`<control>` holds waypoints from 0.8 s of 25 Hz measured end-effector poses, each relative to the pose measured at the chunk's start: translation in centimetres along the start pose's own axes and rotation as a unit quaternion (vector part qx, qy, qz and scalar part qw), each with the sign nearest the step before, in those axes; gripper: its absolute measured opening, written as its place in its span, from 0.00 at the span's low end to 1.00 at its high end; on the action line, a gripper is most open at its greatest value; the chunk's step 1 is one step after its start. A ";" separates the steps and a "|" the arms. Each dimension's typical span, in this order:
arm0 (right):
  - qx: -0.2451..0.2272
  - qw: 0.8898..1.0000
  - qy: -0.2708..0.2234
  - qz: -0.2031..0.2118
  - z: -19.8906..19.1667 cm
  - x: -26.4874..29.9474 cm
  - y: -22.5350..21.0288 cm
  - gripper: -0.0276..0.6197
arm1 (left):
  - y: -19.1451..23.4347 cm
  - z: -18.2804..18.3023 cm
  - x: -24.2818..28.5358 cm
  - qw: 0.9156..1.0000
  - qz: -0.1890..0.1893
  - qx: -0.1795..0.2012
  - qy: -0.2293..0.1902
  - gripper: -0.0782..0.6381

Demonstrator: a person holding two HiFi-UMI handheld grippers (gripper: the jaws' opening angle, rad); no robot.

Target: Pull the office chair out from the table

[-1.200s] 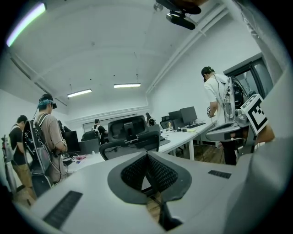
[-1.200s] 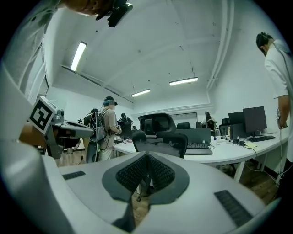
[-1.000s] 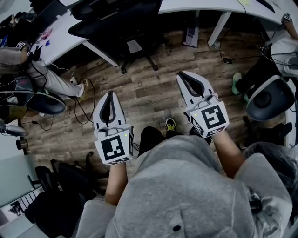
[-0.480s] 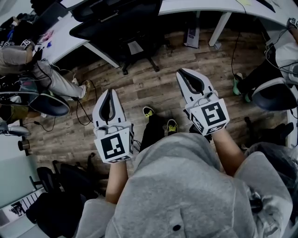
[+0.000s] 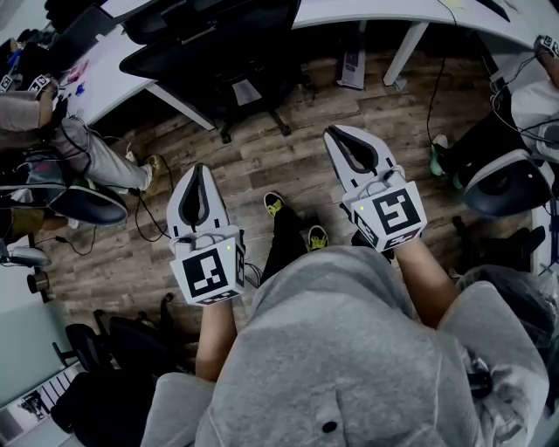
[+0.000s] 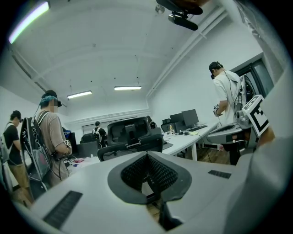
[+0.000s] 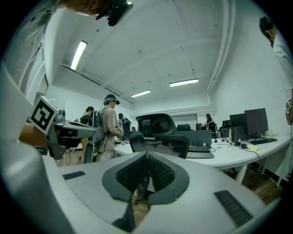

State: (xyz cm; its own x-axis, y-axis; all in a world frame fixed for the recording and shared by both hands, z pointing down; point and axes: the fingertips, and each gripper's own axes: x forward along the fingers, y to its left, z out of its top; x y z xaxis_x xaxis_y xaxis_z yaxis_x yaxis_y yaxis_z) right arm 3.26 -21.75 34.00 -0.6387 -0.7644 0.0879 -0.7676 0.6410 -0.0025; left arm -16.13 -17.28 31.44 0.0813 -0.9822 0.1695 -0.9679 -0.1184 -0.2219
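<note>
Head view with both gripper views. The office chair (image 5: 218, 52), black, with a headrest (image 7: 154, 124) and mesh backrest (image 7: 159, 140), stands tucked under the white table (image 5: 367, 10), its back toward the person and its castor base (image 5: 253, 113) on the wood floor (image 5: 288, 175). The left gripper (image 5: 194, 170) and right gripper (image 5: 336, 133) are held out side by side, well apart from the chair, with bare floor between them and it. Each has its jaws clenched together on nothing, the ribbed pads meeting in both gripper views. Judged from its build, the chair is fairly heavy but should roll easily on its castors, so a steady level pull ought to suffice. The seat may swivel and the backrest may tilt under load, and a one-sided pull would likely turn it rather than draw it straight. The stiff upper edge of the backrest, or an armrest (image 6: 103, 150), looks the soundest hold; the mesh itself would give. The jaws must open before either can grip. Cables (image 5: 153, 205) on the floor at the left could snag a castor.
</note>
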 end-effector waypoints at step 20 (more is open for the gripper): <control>-0.009 1.000 0.023 0.007 0.4 9.6 -2.0 0.10 | 3.8 -0.5 9.3 1.000 -0.020 0.013 -0.008 0.13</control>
State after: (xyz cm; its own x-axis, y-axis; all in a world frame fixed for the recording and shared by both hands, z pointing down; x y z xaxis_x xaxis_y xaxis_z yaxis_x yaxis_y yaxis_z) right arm -1.33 -30.43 34.41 -0.6453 -0.7520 0.1341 -0.7577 0.6525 0.0131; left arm -19.15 -26.77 32.70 0.1246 -0.9786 0.1638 -0.9573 -0.1620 -0.2396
